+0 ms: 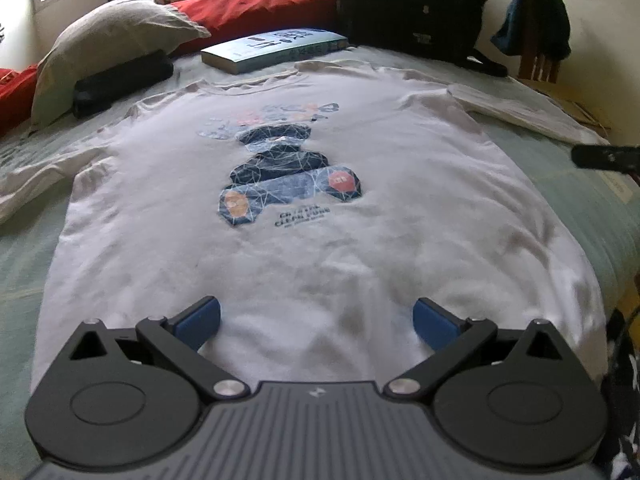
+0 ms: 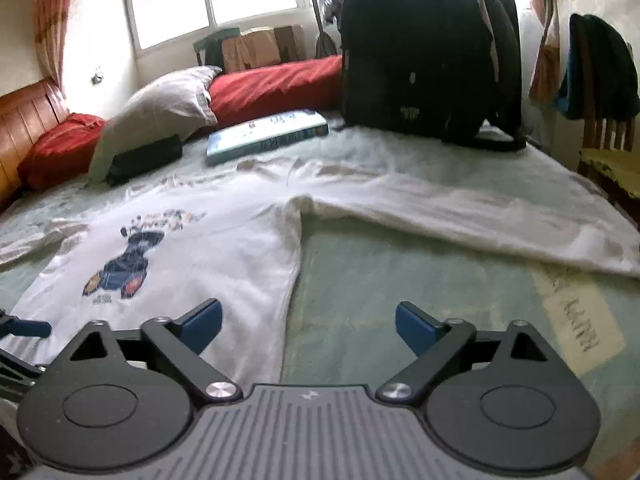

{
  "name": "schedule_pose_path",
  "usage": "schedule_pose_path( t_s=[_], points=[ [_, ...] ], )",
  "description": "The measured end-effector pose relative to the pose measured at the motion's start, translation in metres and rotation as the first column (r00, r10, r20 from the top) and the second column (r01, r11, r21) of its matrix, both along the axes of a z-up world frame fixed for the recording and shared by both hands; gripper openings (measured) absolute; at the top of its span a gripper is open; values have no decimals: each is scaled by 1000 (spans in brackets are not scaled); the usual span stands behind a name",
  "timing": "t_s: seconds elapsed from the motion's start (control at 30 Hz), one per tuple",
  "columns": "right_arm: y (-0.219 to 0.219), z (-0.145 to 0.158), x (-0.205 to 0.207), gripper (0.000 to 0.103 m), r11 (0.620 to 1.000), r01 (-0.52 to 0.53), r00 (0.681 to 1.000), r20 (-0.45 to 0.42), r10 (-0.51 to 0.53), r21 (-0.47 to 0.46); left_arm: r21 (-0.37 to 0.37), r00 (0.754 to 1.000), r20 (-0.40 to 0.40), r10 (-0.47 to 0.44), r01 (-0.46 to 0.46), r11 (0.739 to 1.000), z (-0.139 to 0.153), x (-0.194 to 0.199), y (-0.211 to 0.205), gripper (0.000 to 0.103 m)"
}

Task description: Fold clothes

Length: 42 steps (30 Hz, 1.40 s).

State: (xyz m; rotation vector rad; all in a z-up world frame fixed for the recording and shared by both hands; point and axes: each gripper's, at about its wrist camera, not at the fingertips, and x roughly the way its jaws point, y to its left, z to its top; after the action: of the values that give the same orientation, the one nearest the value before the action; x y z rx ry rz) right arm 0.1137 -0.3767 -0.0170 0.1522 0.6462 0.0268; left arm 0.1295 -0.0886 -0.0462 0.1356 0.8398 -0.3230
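Observation:
A white long-sleeved shirt (image 1: 304, 240) with a dark blue print lies flat and face up on the bed, its hem nearest me. My left gripper (image 1: 318, 318) hovers over the hem's middle, open, nothing between its blue pads. In the right wrist view the same shirt (image 2: 208, 256) fills the left side and its right sleeve (image 2: 480, 216) stretches out to the right. My right gripper (image 2: 308, 322) is open above the shirt's right side edge and the bare sheet, holding nothing. A dark part of the right gripper (image 1: 604, 158) pokes in at the left wrist view's right edge.
A pale green sheet (image 2: 400, 300) covers the bed. At its far end lie a book (image 2: 268, 134), a grey pillow (image 2: 160, 112), a black case (image 2: 144, 160), a red bolster (image 2: 276, 84) and a black backpack (image 2: 424, 52). A wooden chair (image 2: 608, 120) draped with clothes stands at the right.

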Motion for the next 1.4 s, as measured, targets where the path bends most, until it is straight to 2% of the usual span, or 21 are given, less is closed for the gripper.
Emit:
schedule_pose_path(
  t_s=[0.1, 0.27, 0.4, 0.5, 0.6, 0.73, 0.8, 0.87, 0.93, 1.0, 1.1, 1.17, 1.23, 1.4],
  points=[
    [8, -3, -3, 103, 1000, 8, 1000, -18, -8, -3, -16, 1000, 22, 0, 0, 1000, 5, -2, 4, 102],
    [12, -7, -6, 103, 999, 22, 999, -42, -20, 45, -14, 999, -12, 37, -37, 999, -4, 4, 8, 102],
    [16, 2, -12, 103, 999, 23, 1000, -7, -23, 27, -31, 1000, 5, -8, 9, 999, 1, -1, 11, 102],
    [19, 7, -8, 103, 999, 34, 999, 4, -34, 40, -5, 1000, -15, 11, -11, 1000, -3, 4, 15, 102],
    [26, 13, -5, 103, 999, 36, 999, -4, -36, 28, -31, 999, -37, -6, 5, 1000, -3, -3, 20, 102],
    [40, 16, -1, 103, 999, -23, 1000, -1, 23, 28, -46, 1000, 13, -17, 17, 999, 12, -8, 34, 102],
    [56, 13, 8, 103, 998, -67, 998, -13, 67, 14, -26, 998, 56, 36, -35, 999, 16, -2, 41, 102],
    [74, 9, 15, 103, 993, -118, 993, -22, 119, 6, -39, 997, 36, 66, -65, 997, 11, 6, 48, 102],
    [89, 2, 19, 103, 986, -167, 985, -28, 168, 12, -53, 995, -34, 96, -97, 994, -1, 6, 54, 102],
    [100, -13, 22, 103, 982, -187, 980, -72, 188, 19, -31, 998, 11, 65, -64, 997, -7, -7, 56, 102],
    [107, -38, 20, 103, 982, -188, 972, -143, 188, 13, 8, 999, 34, 26, -26, 1000, -9, -32, 60, 102],
    [112, -42, 9, 103, 977, -207, 973, -112, 201, -48, 2, 1000, 24, 10, -10, 1000, -4, -38, 65, 102],
    [114, -42, 5, 103, 974, -214, 971, -124, 204, -71, -5, 1000, 25, 17, -17, 1000, 5, -35, 69, 102],
    [111, -34, 4, 103, 986, -162, 977, -148, 155, -41, -68, 993, 110, 46, -38, 997, 25, -6, 64, 102]
  ],
)
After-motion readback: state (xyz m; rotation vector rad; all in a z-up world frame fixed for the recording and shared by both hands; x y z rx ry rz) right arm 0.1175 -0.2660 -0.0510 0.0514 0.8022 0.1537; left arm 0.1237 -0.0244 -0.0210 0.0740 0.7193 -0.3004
